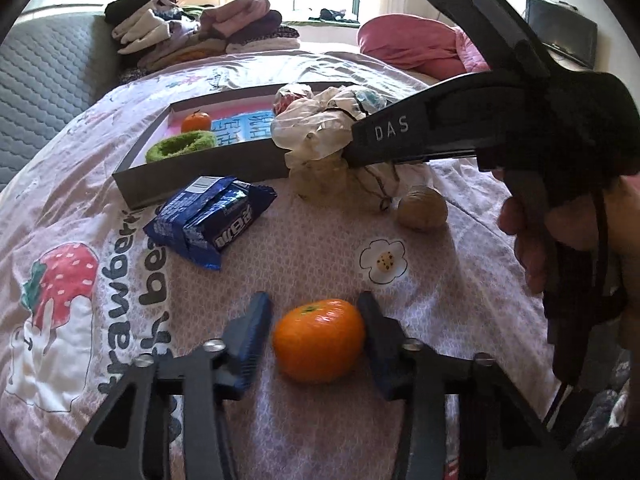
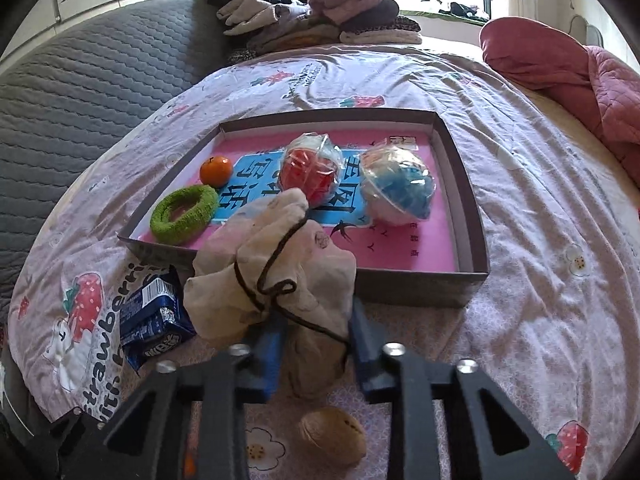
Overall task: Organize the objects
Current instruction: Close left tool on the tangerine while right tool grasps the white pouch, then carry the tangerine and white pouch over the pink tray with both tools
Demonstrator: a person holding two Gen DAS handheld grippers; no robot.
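Near the bed's front edge, left gripper (image 1: pixel 316 332) fingers are narrowing around small orange tangerine (image 1: pixel 319 340); right gripper (image 2: pixel 316 344) is pinching beige drawstring cloth pouch (image 2: pixel 276 276), grey cardboard box (image 2: pixel 416 284) just beyond.

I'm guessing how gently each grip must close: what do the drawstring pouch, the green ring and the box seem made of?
Drawstring pouch: soft, matte cream cloth, probably cotton; it creases and bunches under a dark cord. Green ring: fuzzy, looks like terry or chenille fabric, likely a stretchy band. Box: thin, stiff grey walls with sharp folded corners suggest cardboard, with a printed pink sheet inside.
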